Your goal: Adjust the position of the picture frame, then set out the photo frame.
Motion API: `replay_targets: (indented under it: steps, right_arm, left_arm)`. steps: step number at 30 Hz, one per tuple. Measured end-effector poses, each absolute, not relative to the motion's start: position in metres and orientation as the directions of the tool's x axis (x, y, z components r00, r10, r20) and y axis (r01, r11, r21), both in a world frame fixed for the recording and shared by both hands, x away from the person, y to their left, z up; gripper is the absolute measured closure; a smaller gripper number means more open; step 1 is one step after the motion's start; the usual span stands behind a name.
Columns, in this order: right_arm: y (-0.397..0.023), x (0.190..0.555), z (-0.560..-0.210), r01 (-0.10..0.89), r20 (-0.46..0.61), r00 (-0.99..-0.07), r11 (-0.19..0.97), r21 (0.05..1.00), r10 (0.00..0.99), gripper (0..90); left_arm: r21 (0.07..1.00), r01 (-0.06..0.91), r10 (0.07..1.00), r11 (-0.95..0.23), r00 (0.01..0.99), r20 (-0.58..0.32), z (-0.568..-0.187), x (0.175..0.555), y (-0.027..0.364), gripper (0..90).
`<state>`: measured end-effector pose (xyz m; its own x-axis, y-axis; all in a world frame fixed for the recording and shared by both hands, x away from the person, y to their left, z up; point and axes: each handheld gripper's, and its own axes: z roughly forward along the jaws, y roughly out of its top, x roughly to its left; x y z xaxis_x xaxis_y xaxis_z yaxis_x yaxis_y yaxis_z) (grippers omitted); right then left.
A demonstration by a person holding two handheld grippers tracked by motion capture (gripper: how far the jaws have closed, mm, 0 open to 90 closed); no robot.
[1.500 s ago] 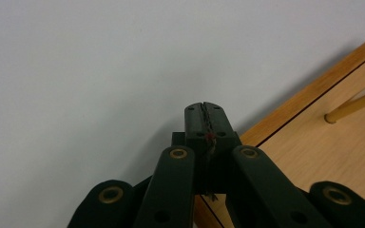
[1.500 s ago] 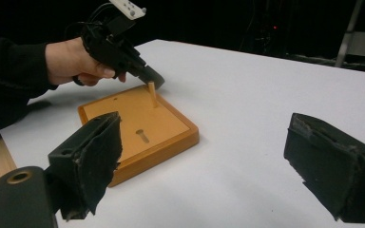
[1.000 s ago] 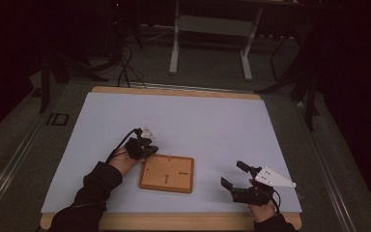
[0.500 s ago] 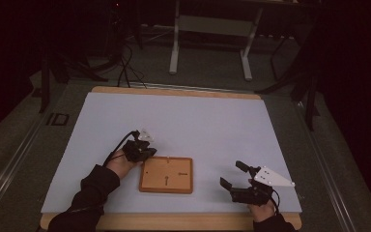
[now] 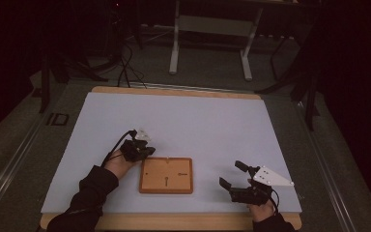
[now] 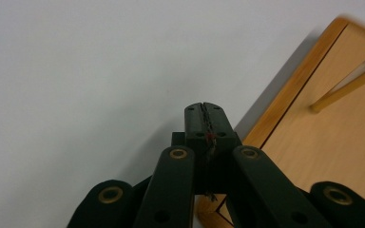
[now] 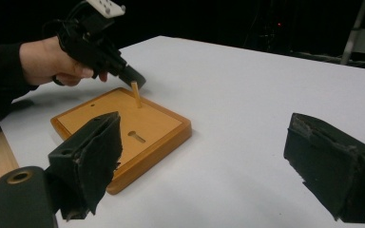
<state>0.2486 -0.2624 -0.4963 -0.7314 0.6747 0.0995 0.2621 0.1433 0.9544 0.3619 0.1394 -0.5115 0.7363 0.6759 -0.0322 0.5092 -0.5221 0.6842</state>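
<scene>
Pegboard [image 5: 166,175], wooden, lower centre of frame, one upright peg [image 7: 135,94]. Left gripper [image 5: 142,150] pressed together at its upper-left corner; right gripper [image 5: 233,175] spread, lower right. Risk: closed tip knocking peg askew.

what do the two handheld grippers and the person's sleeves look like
Both are black two-jaw tools. The left gripper has brass-coloured pivot rivets on its links, a small pale plate with dots on top and a black cable looping back to the wrist. The right gripper carries a grey three-cornered plate and worn, ragged black pads. The sleeves are black.
</scene>
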Motion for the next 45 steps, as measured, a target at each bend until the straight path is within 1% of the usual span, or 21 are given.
replay_targets:
  steps: [3, 4, 5, 7, 8, 9, 10, 12, 13, 15, 21, 35, 45]
  right_arm:
    - [-0.262, 0.249, -0.496, 0.265, 0.101, -0.731, 0.144, 0.953, 0.675, 12.0]
    - [-0.262, 0.249, -0.496, 0.265, 0.1, -0.731, 0.146, 0.953, 0.675, 12.0]
    - [-0.262, 0.249, -0.496, 0.265, 0.1, -0.731, 0.146, 0.953, 0.675, 12.0]
    - [-0.263, 0.248, -0.496, 0.265, 0.101, -0.732, 0.144, 0.953, 0.674, 12.0]
    - [-0.263, 0.249, -0.496, 0.263, 0.099, -0.733, 0.145, 0.954, 0.673, 12.0]
    - [-0.263, 0.249, -0.496, 0.263, 0.099, -0.733, 0.145, 0.954, 0.673, 12.0]
    - [-0.263, 0.249, -0.496, 0.264, 0.101, -0.732, 0.145, 0.953, 0.674, 12.0]
    - [-0.262, 0.249, -0.496, 0.267, 0.102, -0.732, 0.145, 0.953, 0.673, 12.0]
    - [-0.262, 0.249, -0.497, 0.267, 0.101, -0.733, 0.147, 0.953, 0.672, 12.0]
    - [-0.261, 0.249, -0.497, 0.266, 0.1, -0.734, 0.149, 0.952, 0.671, 12.0]
    - [-0.261, 0.249, -0.497, 0.265, 0.098, -0.734, 0.151, 0.952, 0.672, 12.0]
    - [-0.258, 0.25, -0.499, 0.255, 0.08, -0.745, 0.172, 0.952, 0.662, 13.6]
    - [-0.255, 0.25, -0.499, 0.268, 0.095, -0.759, 0.177, 0.947, 0.644, 13.1]
  left_arm:
    - [0.697, 0.505, 0.675, -0.508, 0.737, -0.042, -0.507, 0.361, 0.143, 90.0]
    - [0.707, 0.51, 0.677, -0.489, 0.734, -0.061, -0.503, 0.36, 0.147, 89.5]
    - [0.707, 0.51, 0.677, -0.489, 0.734, -0.061, -0.503, 0.36, 0.147, 87.2]
    - [0.717, 0.505, 0.673, -0.48, 0.736, -0.068, -0.5, 0.357, 0.15, 85.5]
    - [0.719, 0.502, 0.667, -0.481, 0.741, -0.071, -0.499, 0.356, 0.151, 81.7]
    - [0.719, 0.504, 0.665, -0.478, 0.743, -0.079, -0.498, 0.355, 0.152, 81.7]
    - [0.724, 0.498, 0.658, -0.477, 0.749, -0.081, -0.498, 0.354, 0.153, 78.6]
    - [0.737, 0.489, 0.638, -0.467, 0.763, -0.103, -0.497, 0.348, 0.156, 78.2]
    - [0.737, 0.487, 0.634, -0.469, 0.767, -0.103, -0.497, 0.347, 0.157, 76.0]
    - [0.744, 0.481, 0.628, -0.464, 0.771, -0.108, -0.496, 0.344, 0.157, 76.0]
    - [0.769, 0.453, 0.597, -0.451, 0.794, -0.118, -0.49, 0.333, 0.154, 68.6]
    - [0.775, 0.426, 0.554, -0.466, 0.824, -0.12, -0.495, 0.324, 0.139, 68.6]
    - [0.764, 0.418, 0.534, -0.492, 0.838, -0.115, -0.5, 0.323, 0.127, 68.6]
